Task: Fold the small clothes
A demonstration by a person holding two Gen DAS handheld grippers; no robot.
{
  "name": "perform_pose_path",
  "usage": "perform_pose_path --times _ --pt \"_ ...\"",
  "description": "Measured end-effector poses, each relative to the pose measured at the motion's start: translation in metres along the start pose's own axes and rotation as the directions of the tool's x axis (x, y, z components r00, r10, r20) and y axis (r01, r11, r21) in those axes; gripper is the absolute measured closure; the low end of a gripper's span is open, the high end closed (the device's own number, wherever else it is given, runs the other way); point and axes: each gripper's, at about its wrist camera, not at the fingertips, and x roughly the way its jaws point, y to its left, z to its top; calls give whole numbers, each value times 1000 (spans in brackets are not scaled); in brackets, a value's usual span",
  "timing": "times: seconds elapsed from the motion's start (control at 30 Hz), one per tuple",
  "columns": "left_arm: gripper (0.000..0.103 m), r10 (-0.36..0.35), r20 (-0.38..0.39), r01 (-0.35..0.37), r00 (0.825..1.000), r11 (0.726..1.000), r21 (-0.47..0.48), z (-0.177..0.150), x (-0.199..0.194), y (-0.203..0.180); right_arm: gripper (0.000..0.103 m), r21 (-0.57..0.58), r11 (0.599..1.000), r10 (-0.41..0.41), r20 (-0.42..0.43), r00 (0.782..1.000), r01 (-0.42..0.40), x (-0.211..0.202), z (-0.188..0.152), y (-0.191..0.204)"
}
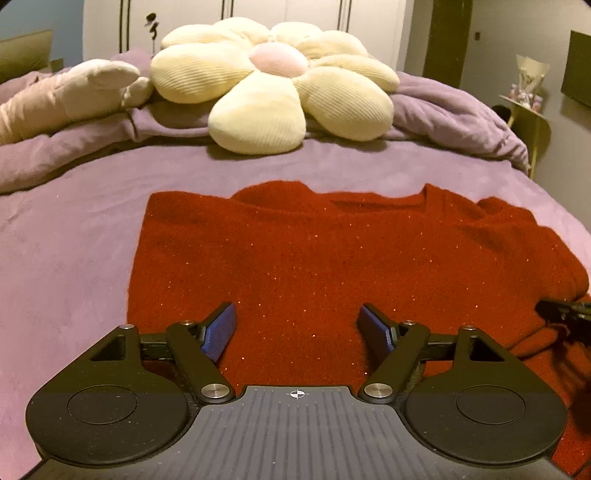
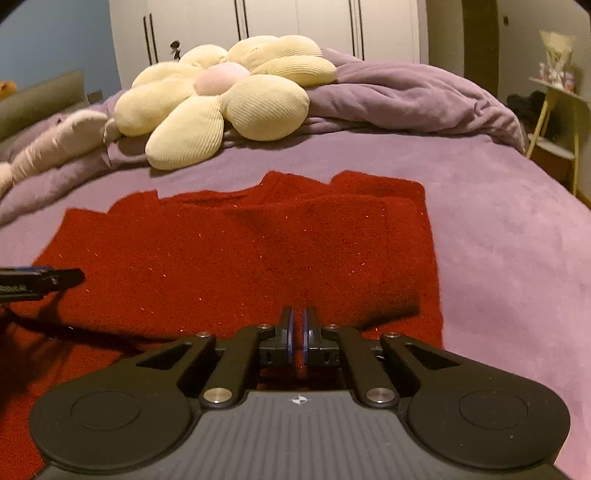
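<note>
A red knit sweater (image 1: 295,251) lies spread flat on the purple bed (image 1: 74,229), with its sleeves folded in over the body. My left gripper (image 1: 297,314) is open and empty, low over the sweater's near edge. In the right wrist view the same sweater (image 2: 236,254) fills the middle. My right gripper (image 2: 297,321) is shut with a thin gap between its pads, low over the sweater's near right part. I cannot tell whether cloth is pinched there. The right gripper's tip shows at the right edge of the left wrist view (image 1: 565,314), and the left gripper's tip at the left edge of the right wrist view (image 2: 44,280).
A cream flower-shaped cushion (image 1: 273,85) and a pale plush toy (image 1: 62,96) lie on a bunched purple duvet (image 1: 454,110) at the far end of the bed. A small yellow side table (image 2: 557,122) stands at the right. White wardrobes (image 2: 258,22) stand behind.
</note>
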Motion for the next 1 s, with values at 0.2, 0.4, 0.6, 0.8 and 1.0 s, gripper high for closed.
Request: perform_pose_path --times 0.2,0.4,0.6,0.8,1.0 --pt "19 55 -51 -54 997 998 7 8 -11 -9 101 -88 996 -31 5 1000 31 6 8 11" --pt "13 75 -107 -75 991 997 9 -1 -46 -5 72 -88 994 -72 -55 996 67 -49 -4 7" --pt "8 -42 -140 48 989 998 39 -65 -132 14 70 28 999 27 -165 986 -23 -152 -76 -25" --pt "8 -49 -212 27 976 994 -106 -135 -201 65 66 102 995 27 -201 979 -6 -233 -133 -63" --pt "14 -59 -247 4 967 977 -215 -167 -229 100 63 111 994 13 -205 979 10 -244 -135 -78"
